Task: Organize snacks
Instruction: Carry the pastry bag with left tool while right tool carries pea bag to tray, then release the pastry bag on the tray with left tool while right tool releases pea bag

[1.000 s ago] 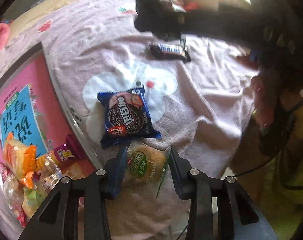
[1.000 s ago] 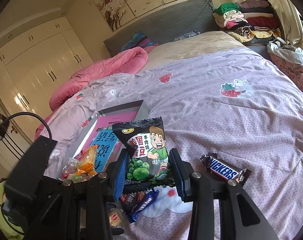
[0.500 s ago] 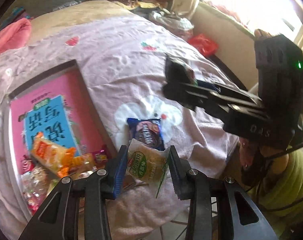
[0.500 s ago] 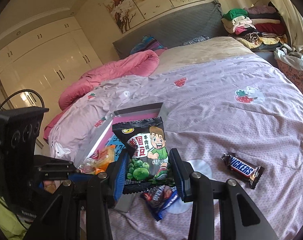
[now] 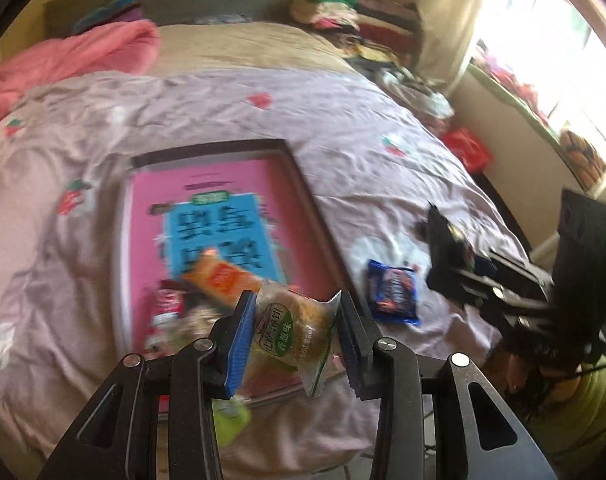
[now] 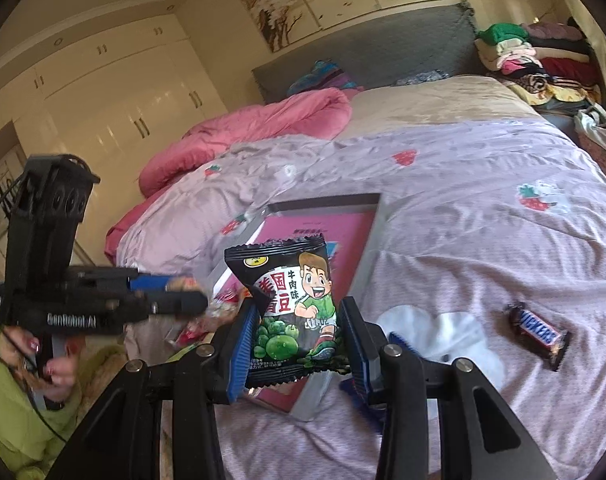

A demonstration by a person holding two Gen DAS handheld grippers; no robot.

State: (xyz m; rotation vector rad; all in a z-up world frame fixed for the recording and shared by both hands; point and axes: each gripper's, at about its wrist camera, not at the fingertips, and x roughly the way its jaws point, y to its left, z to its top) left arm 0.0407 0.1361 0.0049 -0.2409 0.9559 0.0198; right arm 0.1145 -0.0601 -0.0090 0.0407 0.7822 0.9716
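Note:
My left gripper (image 5: 294, 336) is shut on a clear-wrapped biscuit packet with a green label (image 5: 291, 330), held above the near end of a pink tray (image 5: 223, 184) on the bed. Several snack packets (image 5: 219, 280) lie in the tray's near end. My right gripper (image 6: 299, 340) is shut on a black green-pea snack bag (image 6: 291, 304), held above the tray's (image 6: 327, 224) near corner. It also shows at the right of the left wrist view (image 5: 455, 268). A blue cookie packet (image 5: 393, 292) and a Snickers bar (image 6: 539, 334) lie on the bedspread.
A lilac strawberry-print bedspread (image 6: 463, 208) covers the bed. A pink duvet (image 6: 263, 128) is bunched near the grey headboard. Folded clothes (image 6: 535, 56) are stacked at the far right. The bed's edge is close below both grippers.
My left gripper has lifted the biscuit packet and swung left over the tray. My right gripper has kept the pea bag and drifted slightly toward the tray.

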